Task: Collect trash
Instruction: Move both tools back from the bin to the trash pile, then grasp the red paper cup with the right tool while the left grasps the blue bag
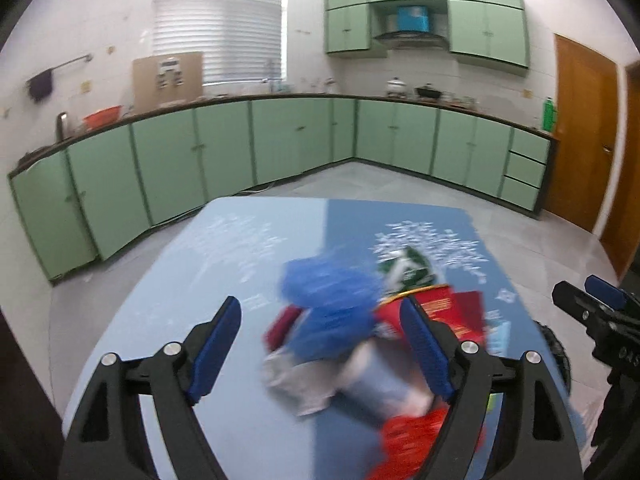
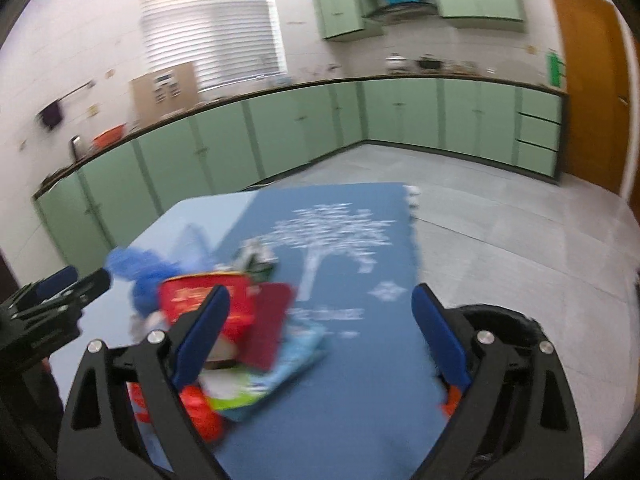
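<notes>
Blue crumpled bag is lying on top of trash pile on blue table mat, red carton touching it at 3 o'clock. Left gripper is hovering over pile, jaws standing wide, holding nothing. Right gripper is also wide and empty, pile at its 9 o'clock. Step, as I judge: approaching for first pick. Next move is needing descent and closing on one piece. Mat is having free room at 1 o'clock; table edge is near there.

surface: table, covered with blue printed cloth
lying on it: blurred heap of trash, with crumpled blue bag and red packets
</notes>
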`<action>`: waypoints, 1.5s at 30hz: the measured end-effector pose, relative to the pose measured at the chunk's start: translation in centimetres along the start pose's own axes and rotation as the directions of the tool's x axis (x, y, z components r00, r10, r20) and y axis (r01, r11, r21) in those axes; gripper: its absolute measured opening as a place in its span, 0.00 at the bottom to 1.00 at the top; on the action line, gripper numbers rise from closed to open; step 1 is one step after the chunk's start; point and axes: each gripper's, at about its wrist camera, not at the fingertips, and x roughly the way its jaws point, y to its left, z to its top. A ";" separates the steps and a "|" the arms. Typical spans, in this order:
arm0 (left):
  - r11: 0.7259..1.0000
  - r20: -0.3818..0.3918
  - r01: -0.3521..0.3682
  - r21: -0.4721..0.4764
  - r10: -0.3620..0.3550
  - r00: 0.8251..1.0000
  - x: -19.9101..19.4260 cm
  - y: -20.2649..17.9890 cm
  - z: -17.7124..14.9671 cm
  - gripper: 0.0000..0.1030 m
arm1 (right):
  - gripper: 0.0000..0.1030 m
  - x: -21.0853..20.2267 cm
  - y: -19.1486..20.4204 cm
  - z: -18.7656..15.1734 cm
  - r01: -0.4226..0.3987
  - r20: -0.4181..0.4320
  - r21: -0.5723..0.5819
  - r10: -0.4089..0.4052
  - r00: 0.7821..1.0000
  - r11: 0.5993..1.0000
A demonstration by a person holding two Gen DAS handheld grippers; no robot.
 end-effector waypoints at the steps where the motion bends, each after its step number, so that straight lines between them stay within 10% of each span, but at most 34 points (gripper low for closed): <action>1: 1.000 -0.005 -0.015 -0.011 0.015 1.000 0.1 0.9 -0.2 0.78 | 0.87 0.1 0.9 -0.1 -0.016 -0.004 -0.014 0.016 1.000 1.000; 16: 0.996 -0.065 -0.070 -0.054 0.066 0.996 1.8 6.5 -2.9 0.78 | 0.85 5.6 7.9 -1.8 -0.105 -0.125 -0.094 0.093 0.988 0.990; 45: 0.999 -0.064 -0.014 -0.044 0.011 0.998 2.9 5.1 -2.4 0.78 | 0.29 4.6 8.1 -1.0 -0.239 -0.140 -0.117 0.222 0.965 0.964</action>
